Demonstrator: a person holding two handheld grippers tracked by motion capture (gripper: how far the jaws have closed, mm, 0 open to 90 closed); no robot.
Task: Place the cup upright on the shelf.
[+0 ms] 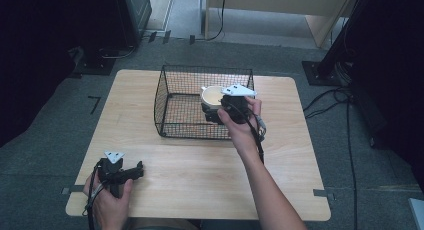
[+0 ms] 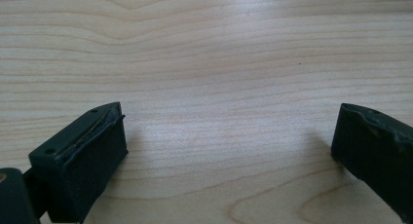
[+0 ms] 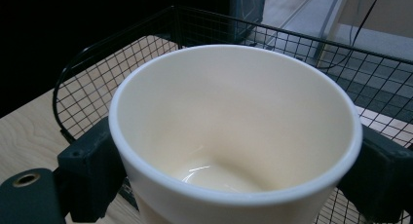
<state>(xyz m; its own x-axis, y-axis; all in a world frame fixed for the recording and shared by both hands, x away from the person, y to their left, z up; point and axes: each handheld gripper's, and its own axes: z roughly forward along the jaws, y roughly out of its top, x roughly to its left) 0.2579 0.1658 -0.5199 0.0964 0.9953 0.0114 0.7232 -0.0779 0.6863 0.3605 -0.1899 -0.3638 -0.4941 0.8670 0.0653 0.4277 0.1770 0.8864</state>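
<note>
A cream-white cup point(image 1: 213, 95) is held upright over the right side of a black wire basket point(image 1: 185, 102), with my right gripper point(image 1: 216, 111) shut on its outer wall. In the right gripper view the cup point(image 3: 234, 136) is empty and sits between the two black jaws, one pressed on each side. My left gripper point(image 1: 136, 171) rests near the table's front left corner. In the left gripper view its jaws stand wide apart over bare wood, left gripper point(image 2: 229, 151) open with nothing between them.
The basket stands at the middle back of the light wooden table point(image 1: 200, 180). Cables point(image 1: 330, 97) and dark equipment stands lie on the grey floor to the right and back left.
</note>
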